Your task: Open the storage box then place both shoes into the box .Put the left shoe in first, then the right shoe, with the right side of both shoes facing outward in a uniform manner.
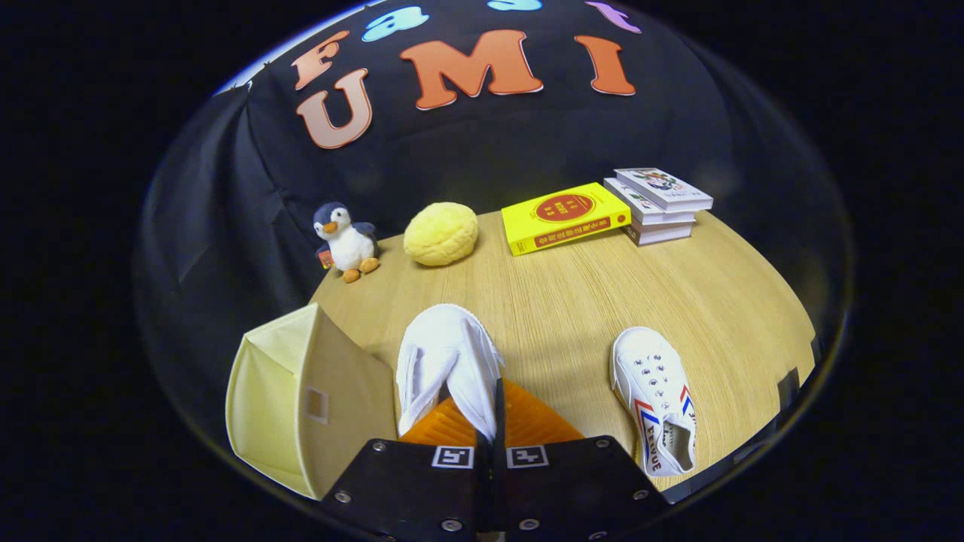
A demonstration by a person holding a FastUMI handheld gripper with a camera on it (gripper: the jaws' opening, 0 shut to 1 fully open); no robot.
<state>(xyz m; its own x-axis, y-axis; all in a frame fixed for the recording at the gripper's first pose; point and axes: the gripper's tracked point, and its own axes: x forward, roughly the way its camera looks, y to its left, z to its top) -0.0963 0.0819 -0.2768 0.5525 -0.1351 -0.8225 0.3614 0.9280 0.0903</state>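
Observation:
My gripper (493,410) is shut on a white canvas shoe (444,354). Its fingers (452,429) pinch the shoe's upper edge, and the toe points away over the wooden table (587,293). Just left of the fingers stands the pale yellow fabric storage box (301,399). A tan panel with a small label window faces me, and a cream side shows further left. I cannot tell how wide the box is open. The second white shoe (655,391), with red and blue stripes, lies flat on the table to the right of the fingers, toe pointing away.
Along the far edge of the table, beyond the fingers, sit a penguin plush toy (345,241), a round yellow cushion (441,233), a yellow book (565,217) and a stack of books (659,203). Black cloth walls the booth behind them.

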